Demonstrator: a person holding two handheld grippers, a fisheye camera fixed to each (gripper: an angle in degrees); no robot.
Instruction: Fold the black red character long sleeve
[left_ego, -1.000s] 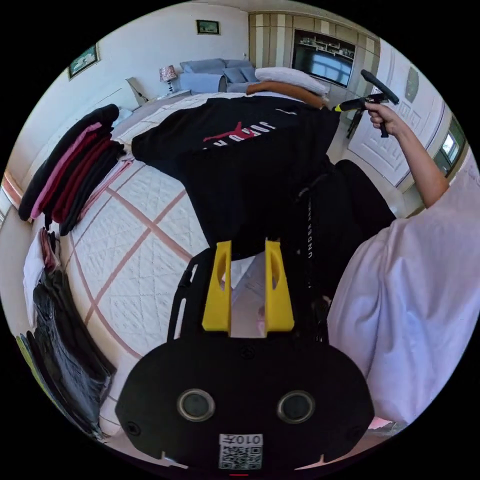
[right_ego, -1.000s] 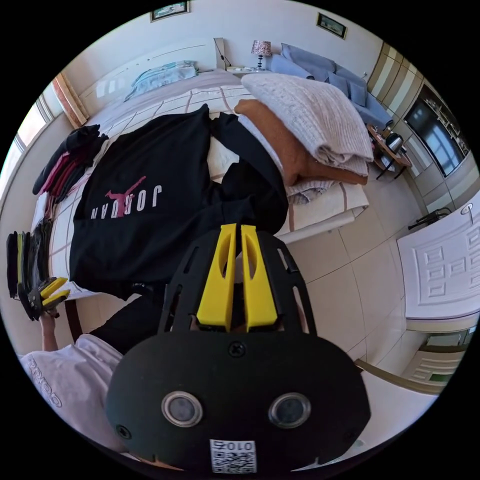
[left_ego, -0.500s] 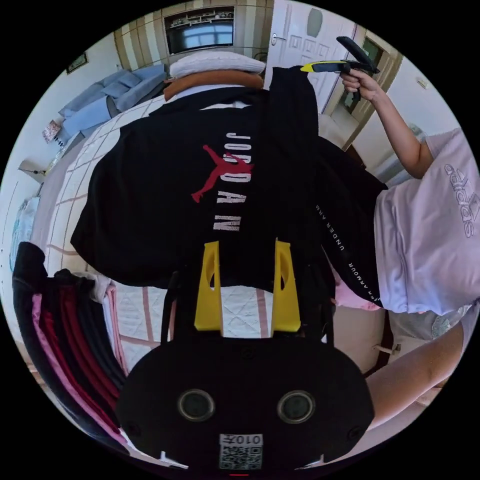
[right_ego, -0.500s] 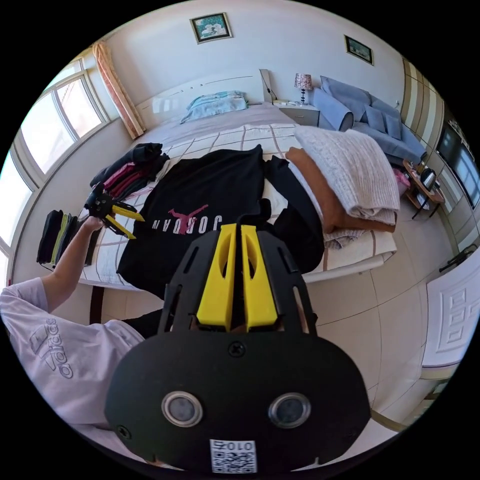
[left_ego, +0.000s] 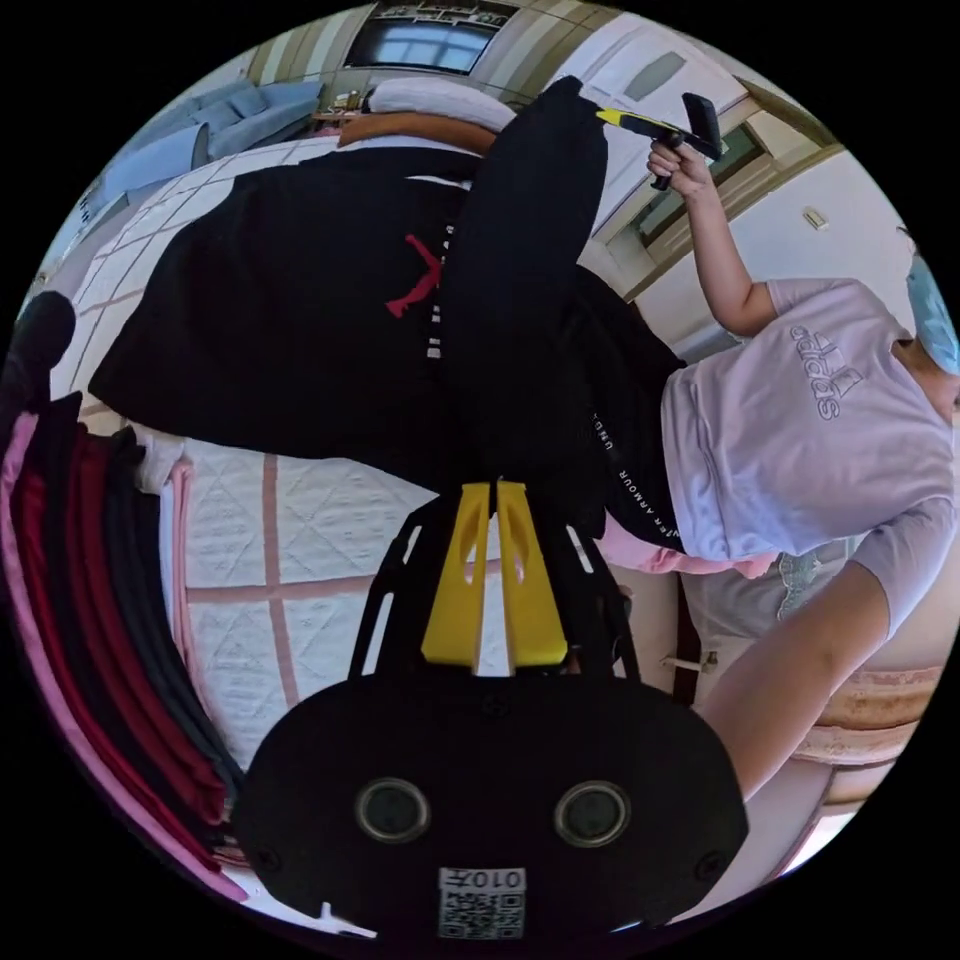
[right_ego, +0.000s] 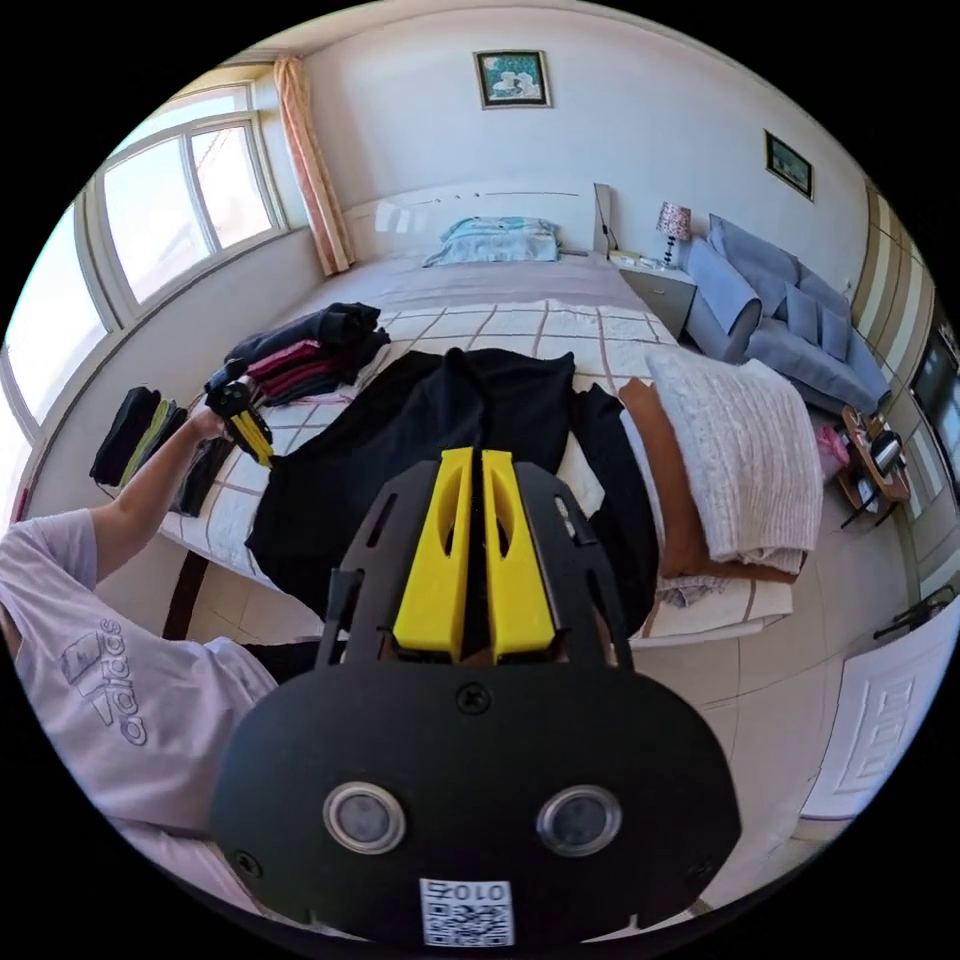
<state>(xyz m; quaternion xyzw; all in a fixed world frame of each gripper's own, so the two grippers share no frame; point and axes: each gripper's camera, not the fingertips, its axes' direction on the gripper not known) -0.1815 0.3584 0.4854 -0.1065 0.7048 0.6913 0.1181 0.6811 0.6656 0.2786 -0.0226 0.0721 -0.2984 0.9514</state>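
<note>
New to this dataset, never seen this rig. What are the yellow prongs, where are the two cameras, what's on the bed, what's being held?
The yellow prongs are the jaws of two hand-held grippers; a person holds one in each hand, and a fisheye camera rides on each.

In the left gripper view, the left gripper sits bottom centre, jaws closed on the black shirt's lower edge. The same view shows the right gripper raised, lifting a black sleeve.

In the right gripper view, the right gripper is closed on that sleeve, and the left gripper appears by the shirt's side.

On the bed: the shirt with its red figure, a pile of folded clothes, and folded blankets.
</note>
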